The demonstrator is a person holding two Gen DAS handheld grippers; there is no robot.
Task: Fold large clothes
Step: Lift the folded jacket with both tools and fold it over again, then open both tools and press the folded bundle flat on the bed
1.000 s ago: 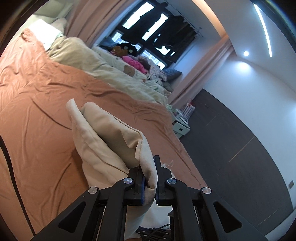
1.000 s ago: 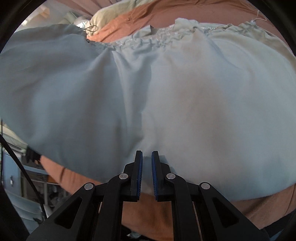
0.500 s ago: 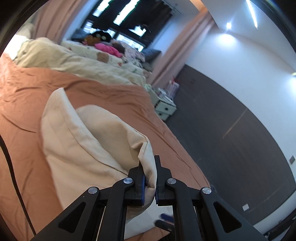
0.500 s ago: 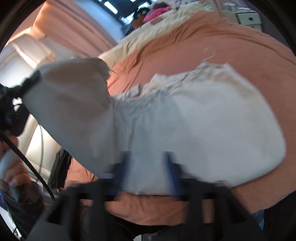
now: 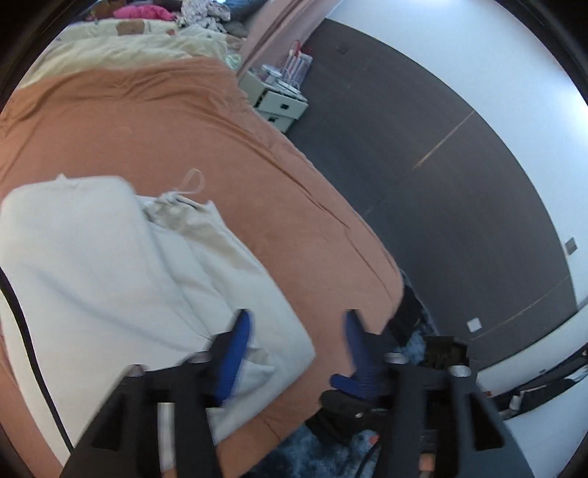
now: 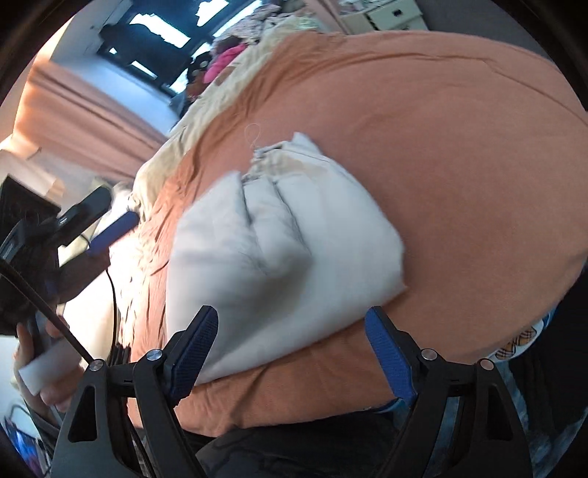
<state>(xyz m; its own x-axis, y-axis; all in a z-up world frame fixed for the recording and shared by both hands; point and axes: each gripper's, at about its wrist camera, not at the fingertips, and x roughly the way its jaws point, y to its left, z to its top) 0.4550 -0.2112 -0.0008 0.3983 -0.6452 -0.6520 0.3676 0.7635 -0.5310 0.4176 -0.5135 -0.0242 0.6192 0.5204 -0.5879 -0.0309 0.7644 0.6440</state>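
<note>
A cream-white garment (image 5: 121, 264) lies folded into a thick bundle on the orange bed sheet (image 5: 183, 121), with a drawstring loop (image 5: 193, 182) at its far end. My left gripper (image 5: 296, 343) is open and empty, its left finger over the bundle's near corner. In the right wrist view the same folded garment (image 6: 279, 253) lies just beyond my right gripper (image 6: 290, 347), which is open wide and empty above the bed's near edge. The left gripper (image 6: 110, 224) shows at the left there.
The bed's edge (image 5: 375, 264) drops to a dark floor (image 5: 422, 176) on the right. A white drawer unit (image 5: 281, 101) stands by the curtain. Beige bedding (image 5: 121, 47) and piled clothes (image 5: 143, 13) lie at the bed's far end.
My left gripper has let go of the garment's fold and opened; the fold now lies flat on the bundle. My right gripper has opened wide and drawn back from the cloth.
</note>
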